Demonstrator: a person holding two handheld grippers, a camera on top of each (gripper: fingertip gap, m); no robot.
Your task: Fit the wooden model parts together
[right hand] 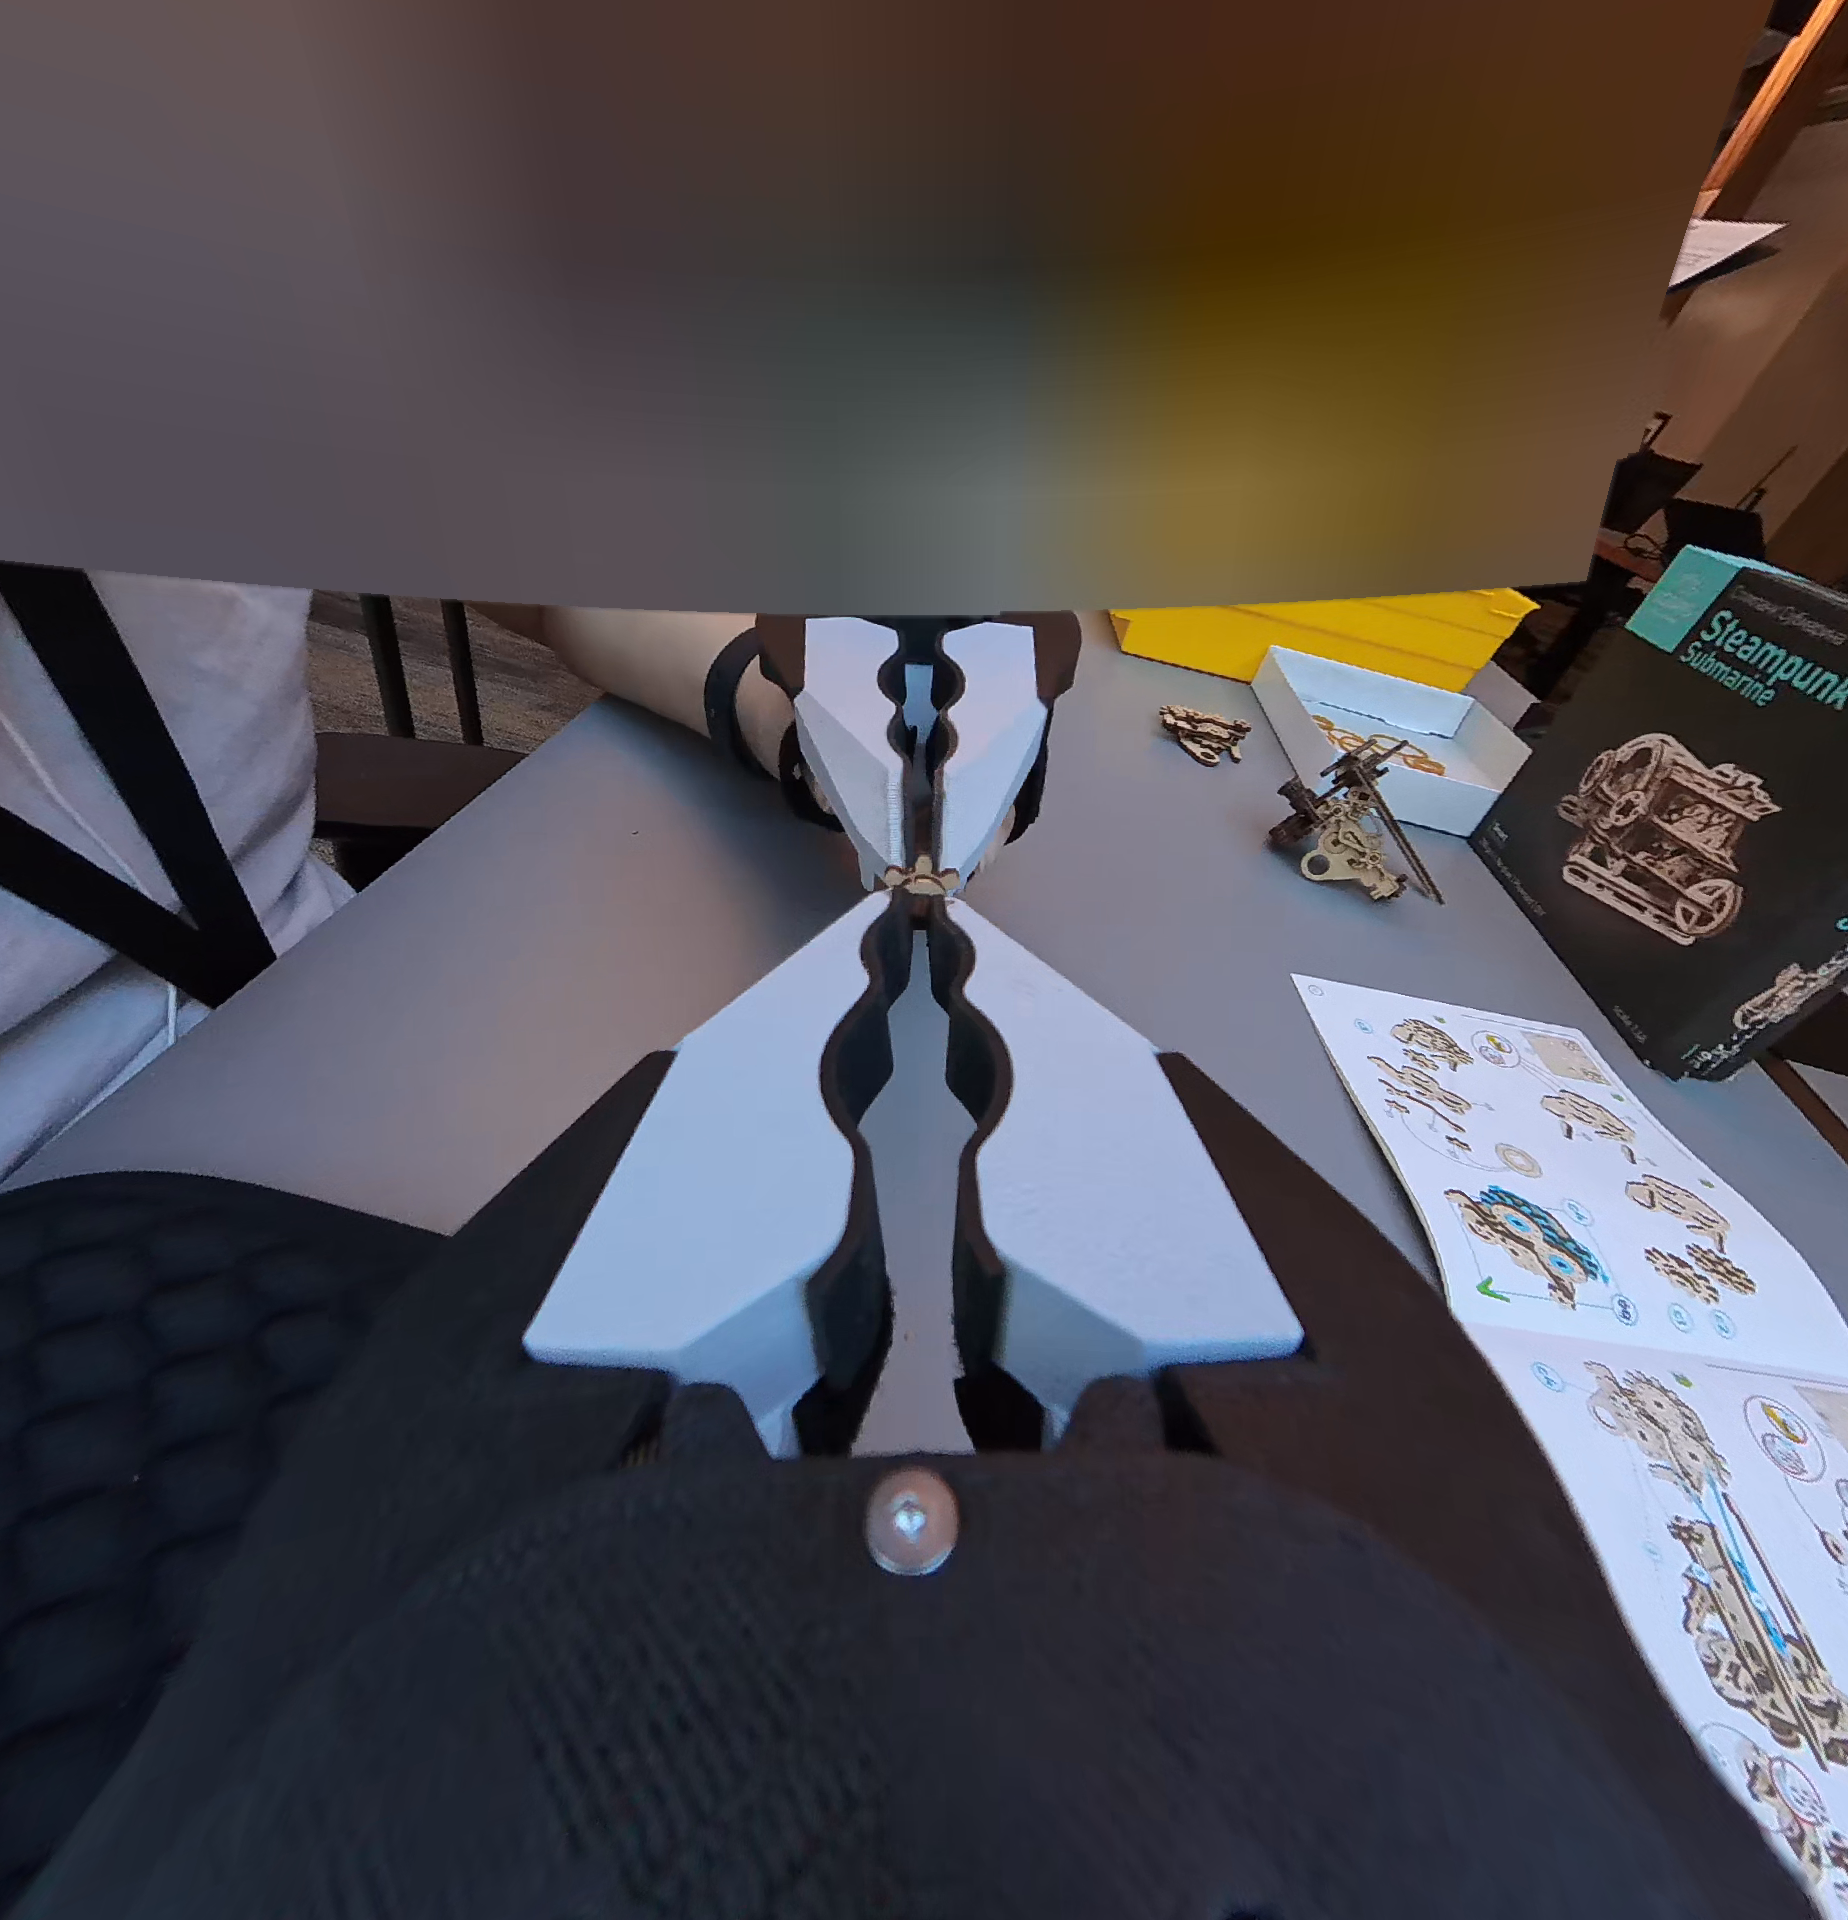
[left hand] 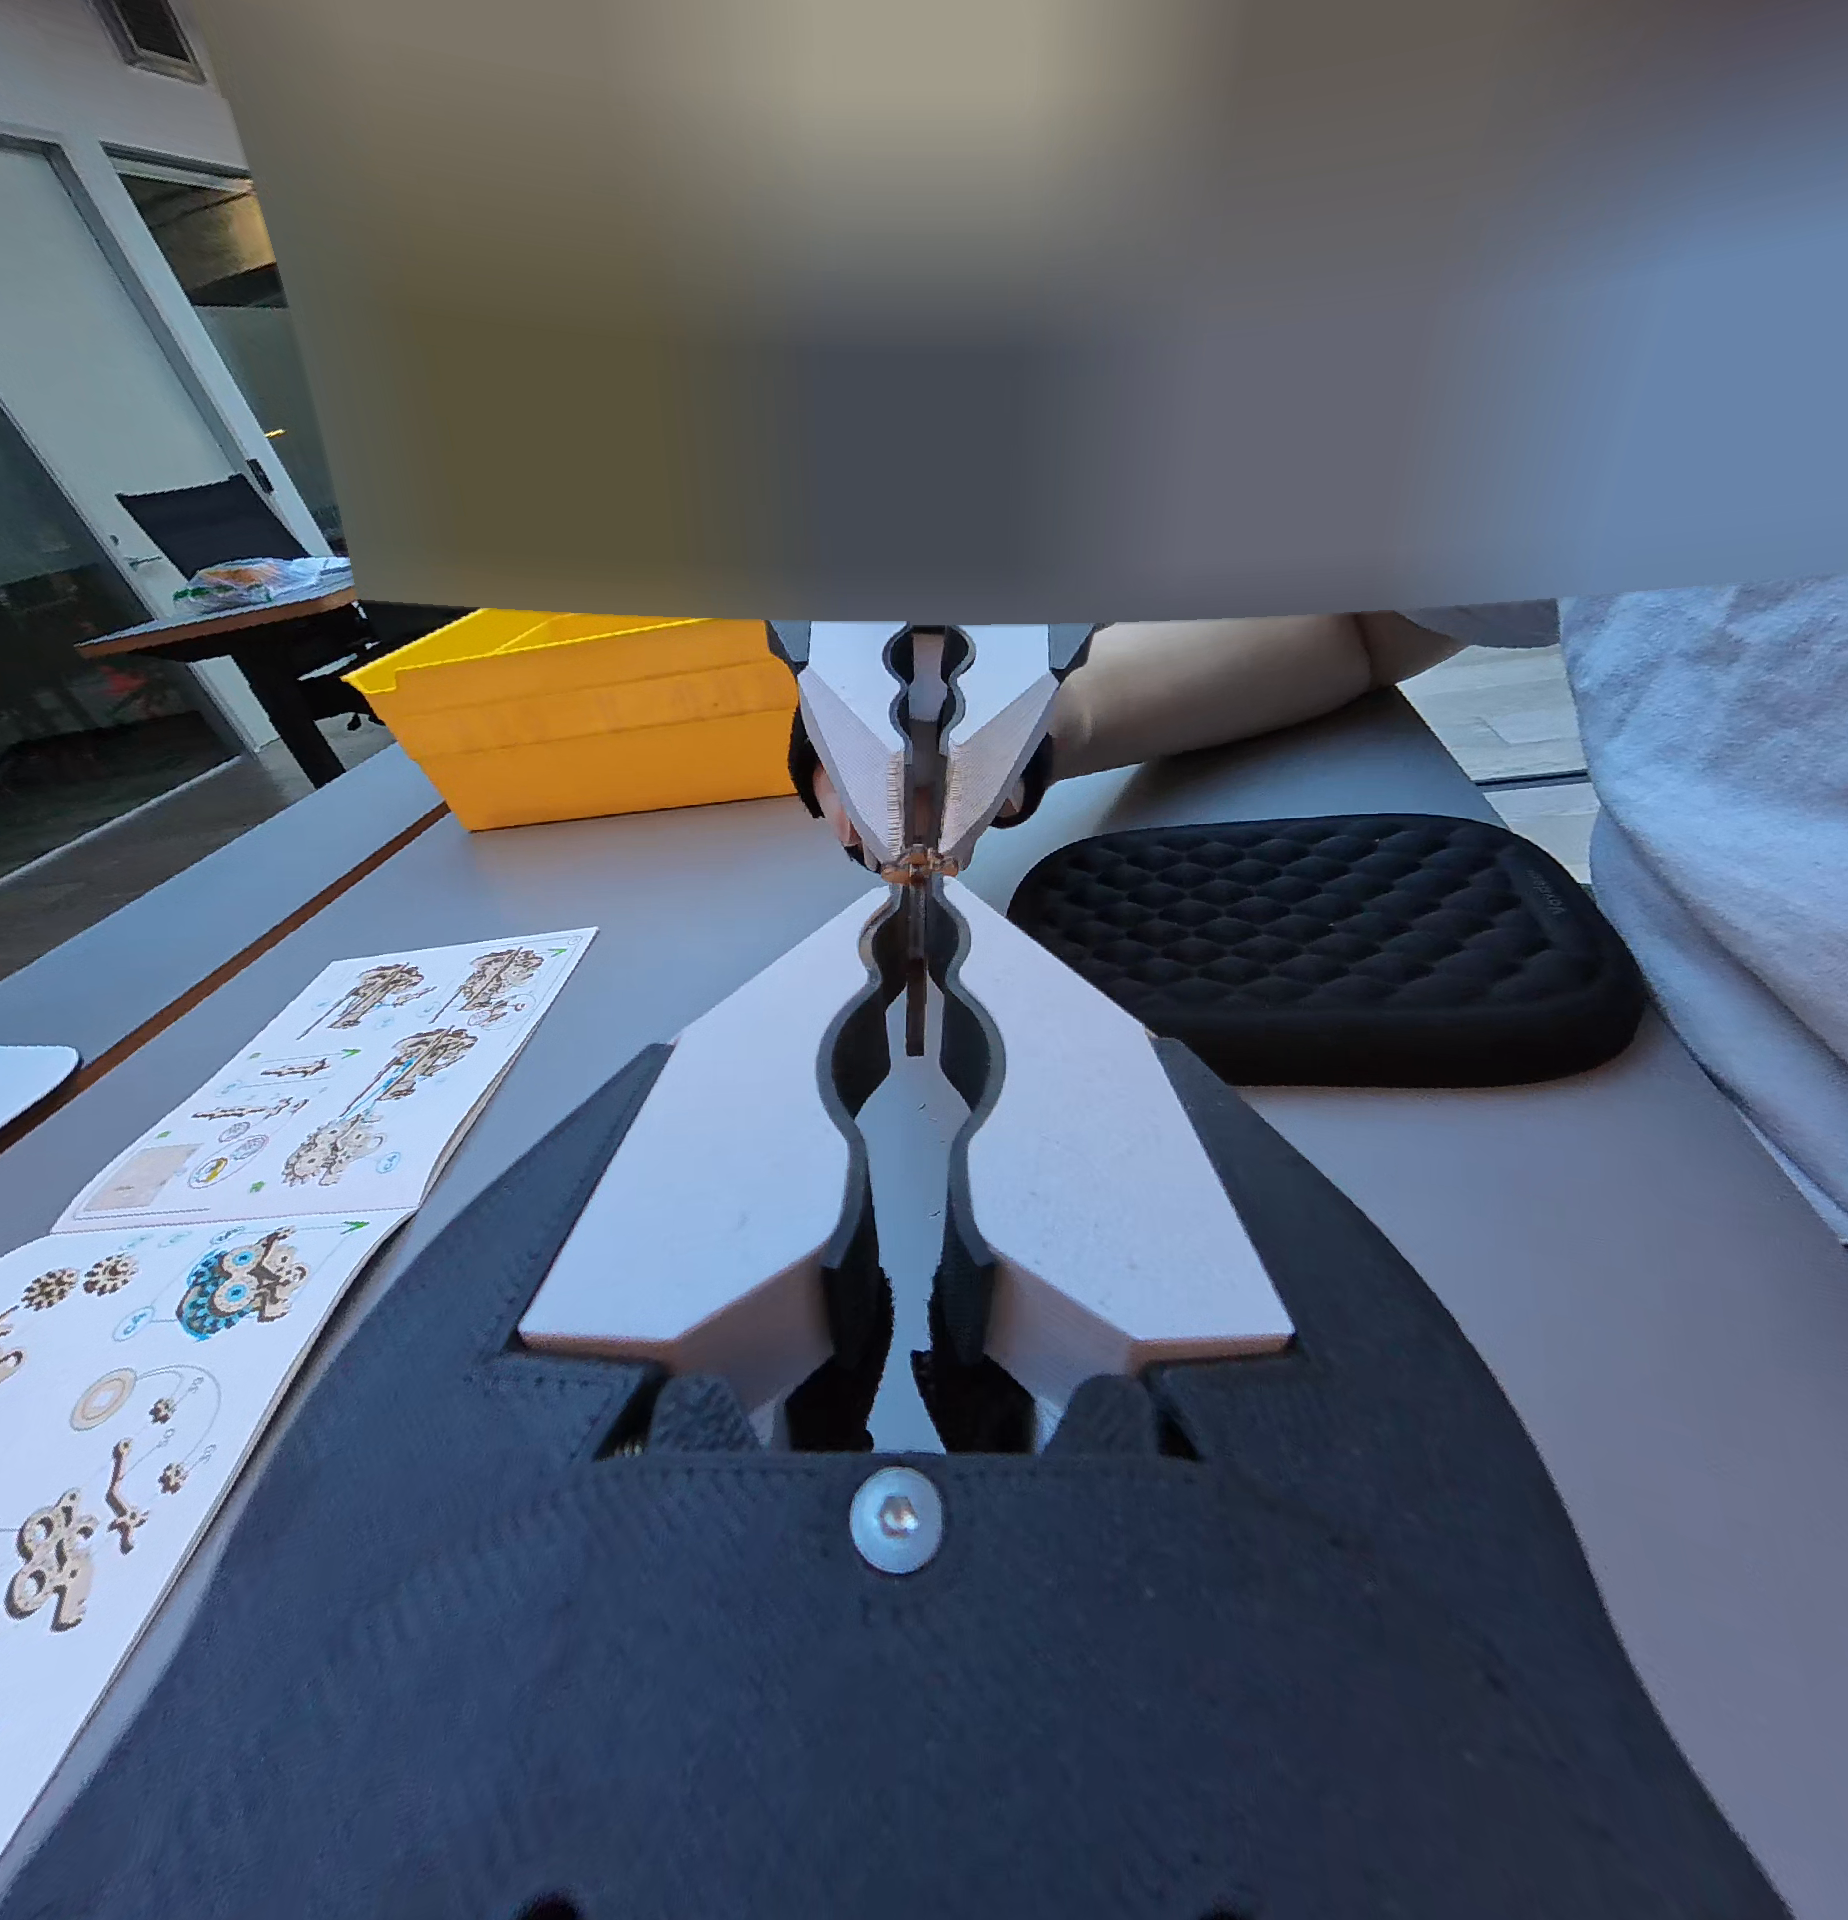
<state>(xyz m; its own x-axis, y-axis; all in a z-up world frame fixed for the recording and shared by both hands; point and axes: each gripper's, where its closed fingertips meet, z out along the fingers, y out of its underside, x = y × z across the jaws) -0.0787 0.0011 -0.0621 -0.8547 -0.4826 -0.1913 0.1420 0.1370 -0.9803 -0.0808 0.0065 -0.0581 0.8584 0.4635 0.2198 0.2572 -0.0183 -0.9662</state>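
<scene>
Each camera is sitting just behind its own hand-held gripper, looking forward along the two fingers and slightly down at the grey counter [left hand: 608, 883]. The two views are facing each other tip to tip: the left wrist view is showing the right hand-held gripper [left hand: 915, 831] close ahead, and the right wrist view is showing the left hand-held gripper [right hand: 915, 831] likewise. Both are sharing the meeting point, the black cushion [left hand: 1335, 935], the yellow bin [left hand: 587, 727] and the instruction sheet [right hand: 1585, 1247], seen from opposite sides.
</scene>
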